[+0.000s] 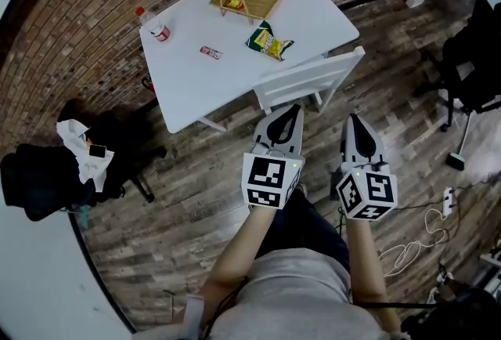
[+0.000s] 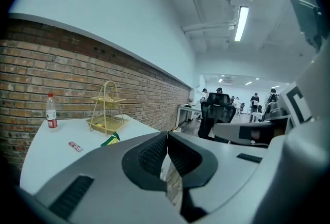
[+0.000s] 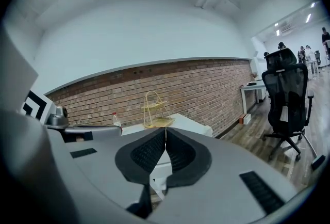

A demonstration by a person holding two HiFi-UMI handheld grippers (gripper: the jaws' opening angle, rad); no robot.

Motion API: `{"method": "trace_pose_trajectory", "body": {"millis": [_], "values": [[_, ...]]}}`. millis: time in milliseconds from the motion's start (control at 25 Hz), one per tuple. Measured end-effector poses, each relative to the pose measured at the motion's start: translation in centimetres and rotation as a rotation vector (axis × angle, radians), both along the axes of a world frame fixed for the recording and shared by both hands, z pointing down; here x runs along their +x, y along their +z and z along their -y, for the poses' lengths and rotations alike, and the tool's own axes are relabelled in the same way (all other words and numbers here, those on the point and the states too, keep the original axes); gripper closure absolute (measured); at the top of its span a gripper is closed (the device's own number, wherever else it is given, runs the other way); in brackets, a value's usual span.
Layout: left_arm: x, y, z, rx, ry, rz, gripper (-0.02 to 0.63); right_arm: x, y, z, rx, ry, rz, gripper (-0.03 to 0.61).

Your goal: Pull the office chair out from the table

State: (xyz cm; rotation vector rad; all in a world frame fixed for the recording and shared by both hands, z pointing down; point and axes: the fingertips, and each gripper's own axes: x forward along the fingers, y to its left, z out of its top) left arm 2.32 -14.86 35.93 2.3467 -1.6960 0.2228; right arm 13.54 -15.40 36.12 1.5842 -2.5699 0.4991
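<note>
The white slat-backed chair (image 1: 309, 80) sits tucked against the near edge of the white square worktop (image 1: 235, 76), close to its near right corner, with its backrest facing you. The wood-plank floor (image 1: 196, 197) lies open between you and that edge. White cables (image 1: 415, 244) trail on the floor to your right, and a black mesh office chair (image 1: 470, 56) stands well apart past the worktop's right corner. The worktop's far edges run close to the brick wall (image 1: 94, 41).

Your forearms reach forward side by side, both tipped slightly downward. Your left claw (image 1: 293, 108) is clenched on nothing, its tip right by the backrest; contact cannot be told. Your right claw (image 1: 354, 119) is likewise clenched and empty, just right of the chair.
</note>
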Motion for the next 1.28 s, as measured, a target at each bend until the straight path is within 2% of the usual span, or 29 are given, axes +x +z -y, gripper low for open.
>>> {"method": "trace_pose_trajectory", "body": {"millis": [480, 800, 880, 1160, 1280], "values": [[-1.7, 1.6, 2.7, -0.042, -0.052, 0.037, 0.598, -0.2, 1.1, 3.5, -0.024, -0.031, 0.006, 0.563], [-2.6, 2.4, 7.2, -0.06, -0.035, 0.036, 0.599, -1.0, 1.4, 8.4, -0.023, -0.037, -0.026, 0.563], [-2.8, 2.7, 8.4, -0.067, -0.014, 0.069, 0.598, -1.6, 1.7, 9.8, -0.026, -0.056, -0.042, 0.563], [-3.0, 5.8, 11.6, -0.137, 0.117, 0.267, 0.598, -4.0, 3.5, 14.5, -0.063, -0.122, -0.13, 0.563], [-2.9, 6.9, 13.1, -0.18, 0.145, 0.291, 0.598, -4.8, 4.4, 16.1, -0.08, -0.154, -0.169, 0.563]]}}
